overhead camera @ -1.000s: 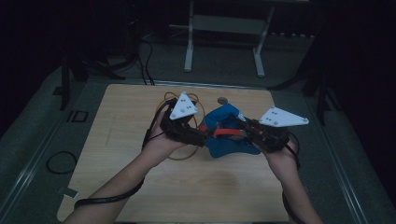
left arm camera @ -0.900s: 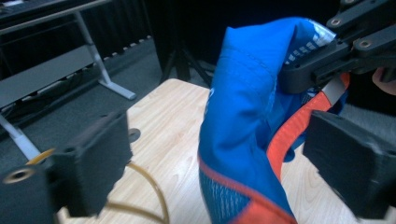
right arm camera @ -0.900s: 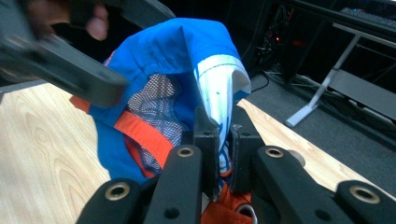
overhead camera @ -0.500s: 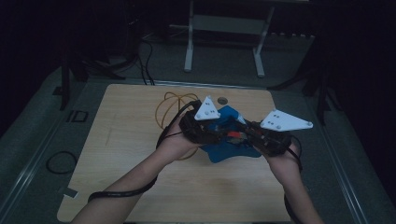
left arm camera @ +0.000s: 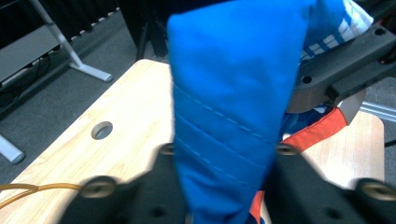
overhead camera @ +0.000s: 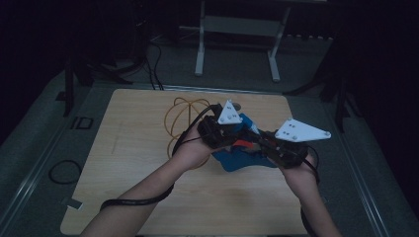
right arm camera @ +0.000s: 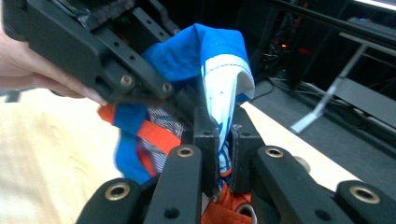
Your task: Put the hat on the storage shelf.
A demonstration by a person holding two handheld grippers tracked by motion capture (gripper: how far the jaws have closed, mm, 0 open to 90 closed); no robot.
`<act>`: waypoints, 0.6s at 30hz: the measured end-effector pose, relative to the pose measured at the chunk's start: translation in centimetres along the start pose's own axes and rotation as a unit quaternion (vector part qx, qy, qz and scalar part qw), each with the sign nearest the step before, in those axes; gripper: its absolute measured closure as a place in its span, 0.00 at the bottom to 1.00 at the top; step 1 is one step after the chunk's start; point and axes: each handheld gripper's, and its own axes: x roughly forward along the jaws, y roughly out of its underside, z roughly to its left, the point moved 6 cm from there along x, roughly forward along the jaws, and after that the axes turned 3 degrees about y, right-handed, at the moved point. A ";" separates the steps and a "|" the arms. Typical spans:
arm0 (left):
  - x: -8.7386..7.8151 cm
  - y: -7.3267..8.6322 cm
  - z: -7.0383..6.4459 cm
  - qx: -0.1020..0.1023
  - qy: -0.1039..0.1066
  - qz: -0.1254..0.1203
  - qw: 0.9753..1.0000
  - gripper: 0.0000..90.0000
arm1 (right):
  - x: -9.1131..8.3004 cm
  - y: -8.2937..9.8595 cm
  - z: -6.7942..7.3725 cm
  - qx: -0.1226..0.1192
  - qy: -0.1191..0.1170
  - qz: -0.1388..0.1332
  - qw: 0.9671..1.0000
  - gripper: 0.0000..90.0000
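Blue garment (overhead camera: 245, 157) with orange trim and a blue-and-white checked lining, held up off the wooden table (overhead camera: 128, 148), right of centre and nearer the far edge than the near one, lower part draping down onto the tabletop. Left gripper (overhead camera: 232, 136) closed on a fold of plain blue cloth with rows of stitching; in the left gripper view that fold (left arm camera: 229, 107) rising between the two black jaws and blocking most of the scene beyond. Right gripper (overhead camera: 262, 143) clamped narrow on a white-and-blue edge of the same garment (right arm camera: 219, 84), jaws nearly together with cloth pinched between. Both grippers close together, tips almost meeting over the cloth. Loop of yellow-orange cord (overhead camera: 182, 118) lying on the table just left of the left hand (overhead camera: 192, 150), toward the far edge. Round hole (left arm camera: 102, 130) in the tabletop near the far edge.
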 end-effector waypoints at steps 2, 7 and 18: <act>0.0 -0.1 -0.2 0.009 -0.008 0.004 1.000 0.98 | 0.0 0.0 -0.1 0.003 -0.001 -0.001 1.000 0.94; 0.1 -0.6 -0.6 0.032 -0.029 0.006 0.999 1.00 | -0.4 0.2 -0.4 0.011 0.002 -0.007 1.000 0.94; 0.1 -2.7 -1.6 0.086 -0.088 -0.025 0.992 1.00 | -2.1 0.7 -0.9 0.033 0.019 -0.028 0.999 0.90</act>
